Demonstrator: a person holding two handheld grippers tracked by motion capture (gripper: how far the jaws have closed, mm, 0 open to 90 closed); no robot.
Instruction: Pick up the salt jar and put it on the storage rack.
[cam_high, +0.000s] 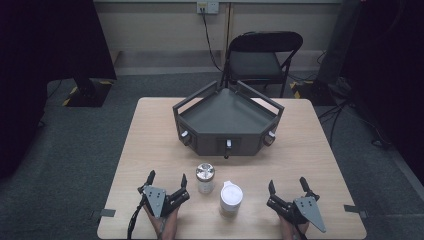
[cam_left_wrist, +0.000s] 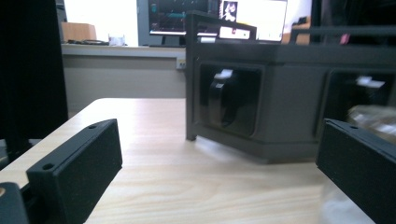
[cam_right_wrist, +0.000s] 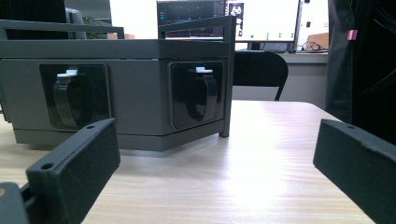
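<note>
Both grippers rest near the table's (cam_high: 150, 130) near edge with nothing held, so the step in hand looks like the first reach for the two containers between them. The left gripper (cam_high: 166, 181) has its jaws wide apart; the right gripper (cam_high: 288, 186) is likewise spread wide.

To do it well, each hand should turn inward and come at its container level, low on the body, jaws kept wide until both pads flank it, then close squarely. A high or slanted grip could tip these upright things.

The jar (cam_high: 205, 178), with its shiny metal lid, stands just right of the left gripper and slightly ahead of it. The white bottle (cam_high: 231, 199) stands left of the right gripper, near but apart, level with its jaws. Beyond both sits the grey tray (cam_high: 227, 117), straight ahead of each gripper.
</note>
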